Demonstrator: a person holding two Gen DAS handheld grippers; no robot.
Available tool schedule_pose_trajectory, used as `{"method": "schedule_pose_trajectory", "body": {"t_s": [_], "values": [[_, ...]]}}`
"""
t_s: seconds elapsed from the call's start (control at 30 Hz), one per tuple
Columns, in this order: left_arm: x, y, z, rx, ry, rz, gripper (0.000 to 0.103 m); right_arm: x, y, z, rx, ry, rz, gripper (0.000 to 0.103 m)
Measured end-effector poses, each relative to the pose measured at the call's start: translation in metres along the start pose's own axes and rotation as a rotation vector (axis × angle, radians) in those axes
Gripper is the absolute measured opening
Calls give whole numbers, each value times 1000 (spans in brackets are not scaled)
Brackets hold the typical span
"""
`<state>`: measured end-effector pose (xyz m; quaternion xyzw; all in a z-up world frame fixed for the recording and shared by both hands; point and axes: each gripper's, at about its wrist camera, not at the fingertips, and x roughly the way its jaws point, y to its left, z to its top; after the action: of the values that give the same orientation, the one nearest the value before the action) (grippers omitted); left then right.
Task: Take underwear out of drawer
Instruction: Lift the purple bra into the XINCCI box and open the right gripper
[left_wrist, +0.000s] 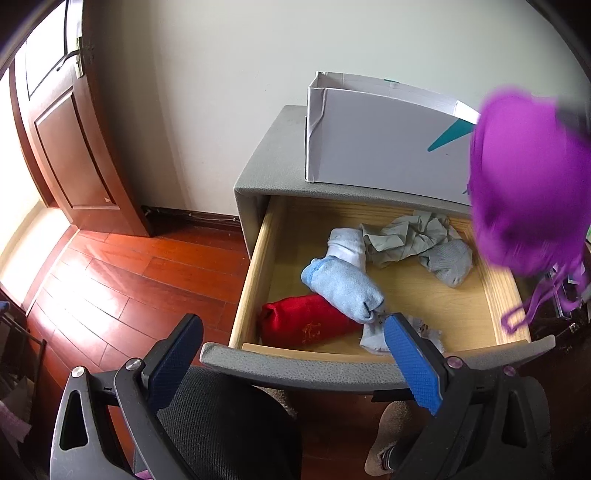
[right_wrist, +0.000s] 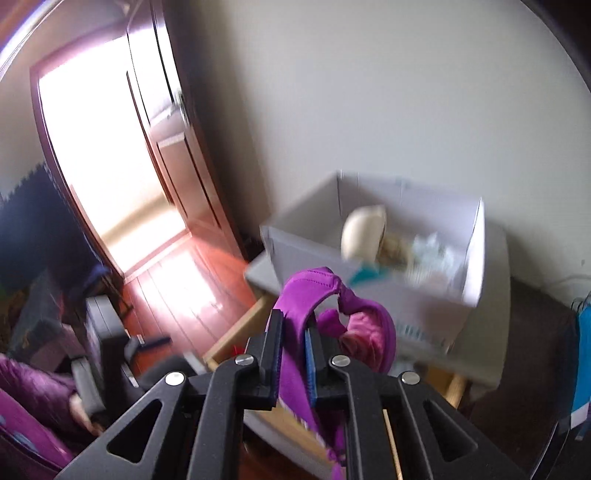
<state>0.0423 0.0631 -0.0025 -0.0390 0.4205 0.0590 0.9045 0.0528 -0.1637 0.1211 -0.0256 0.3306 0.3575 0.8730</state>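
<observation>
The right gripper (right_wrist: 293, 328) has its jaws closed tight on a purple bra (right_wrist: 295, 295), which hangs lengthwise downward, blurred, at the right edge of the left view, above the open drawer (left_wrist: 255, 266). The left gripper (left_wrist: 293, 332) stands half open and empty over the drawer front. In the drawer lie socks (left_wrist: 343, 284), a red cloth (left_wrist: 303, 325) and a grey garment (left_wrist: 402, 236). A white box (left_wrist: 369, 147) stands on the nightstand (left_wrist: 266, 162) behind.

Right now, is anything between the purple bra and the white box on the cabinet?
Nothing visible. The right gripper holds the purple bra raised just before the white box, whose top is open; some items already lie inside.
</observation>
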Motion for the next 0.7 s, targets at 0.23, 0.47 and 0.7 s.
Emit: {"method": "schedule_pose_trajectory", "body": {"t_s": [0.23, 0.47, 0.7], "values": [[-3, 0, 1, 5, -15, -12, 98, -16, -20, 100, -45, -123, -63, 10], [0, 2, 2, 0, -6, -15, 98, 68, -57, 158, -131, -45, -281, 10], [7, 11, 5, -34, 18, -5, 98, 178, -88, 134, -118, 127, -381, 10]]}}
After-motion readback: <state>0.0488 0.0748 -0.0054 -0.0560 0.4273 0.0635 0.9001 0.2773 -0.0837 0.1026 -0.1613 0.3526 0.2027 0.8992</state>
